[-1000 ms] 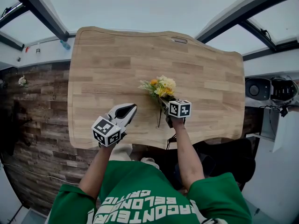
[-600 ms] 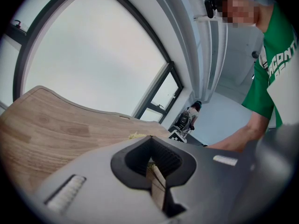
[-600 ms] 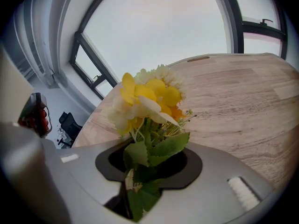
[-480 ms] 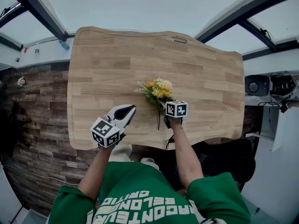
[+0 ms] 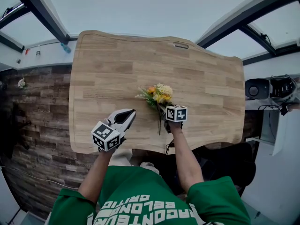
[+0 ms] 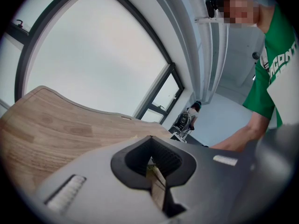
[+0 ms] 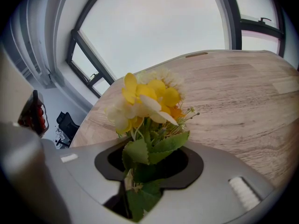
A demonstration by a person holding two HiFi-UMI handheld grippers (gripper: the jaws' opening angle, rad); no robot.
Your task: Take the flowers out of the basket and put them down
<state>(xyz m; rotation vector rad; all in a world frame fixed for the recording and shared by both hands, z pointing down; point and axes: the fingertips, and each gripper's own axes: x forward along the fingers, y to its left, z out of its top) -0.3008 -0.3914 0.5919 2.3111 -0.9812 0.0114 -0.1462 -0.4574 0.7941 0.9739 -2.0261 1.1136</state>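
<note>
Head view: the right gripper (image 5: pixel 165 109) grips the flowers (image 5: pixel 158 93) by their stems, low over the table (image 5: pixel 108 69), just toward 6 o'clock from its middle, blooms aimed at 11 o'clock. Its jaws have just eased open slightly. The left gripper (image 5: pixel 128 113), at 8 o'clock of them, is closed and empty. If released too early, the bunch may roll and its stem ends slip over the 6 o'clock edge.

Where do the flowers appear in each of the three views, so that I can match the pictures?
Head view: flowers near the middle of the table, just beyond the right gripper.
Left gripper view: not clearly in it.
Right gripper view: in the centre, stems between the jaws.
Shared landmark: the slot near the table's far edge.
</note>
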